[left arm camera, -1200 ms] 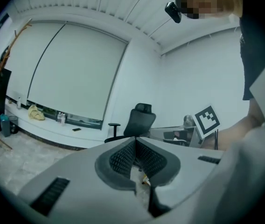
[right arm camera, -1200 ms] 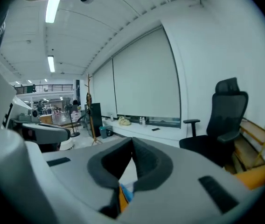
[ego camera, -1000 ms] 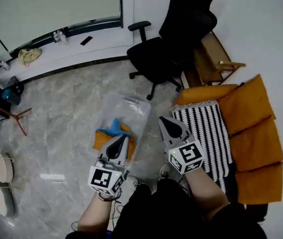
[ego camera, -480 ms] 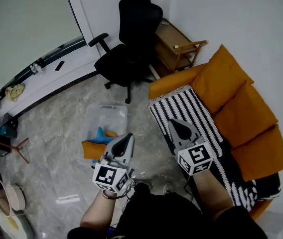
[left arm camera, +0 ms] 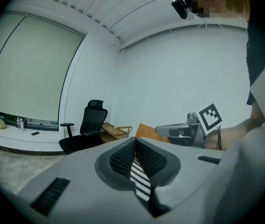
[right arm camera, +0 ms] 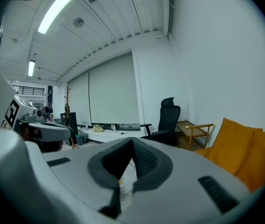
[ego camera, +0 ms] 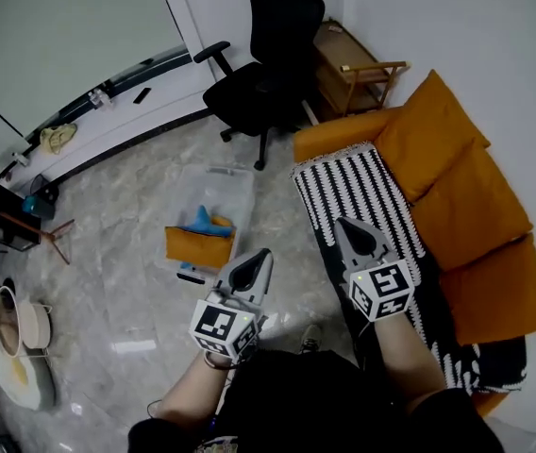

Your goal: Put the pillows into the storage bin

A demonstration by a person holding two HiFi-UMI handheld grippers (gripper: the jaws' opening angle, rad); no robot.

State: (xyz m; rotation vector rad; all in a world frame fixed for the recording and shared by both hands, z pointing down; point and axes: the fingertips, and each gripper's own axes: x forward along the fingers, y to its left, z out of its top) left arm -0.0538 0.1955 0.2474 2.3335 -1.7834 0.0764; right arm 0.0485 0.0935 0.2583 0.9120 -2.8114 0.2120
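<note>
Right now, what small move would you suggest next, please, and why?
Probably open the right gripper and reach for the middle orange pillow on the sofa: both it and the left gripper are shut and empty, one pillow already sits in the bin, and three wait there.

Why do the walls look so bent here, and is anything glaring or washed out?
Head view: the wide lens bows the walls and darkens the corners; a pale glare sits on the shiny floor. Left gripper view: the window's straight edges curve. Right gripper view: the ceiling lamp is washed out white.
</note>
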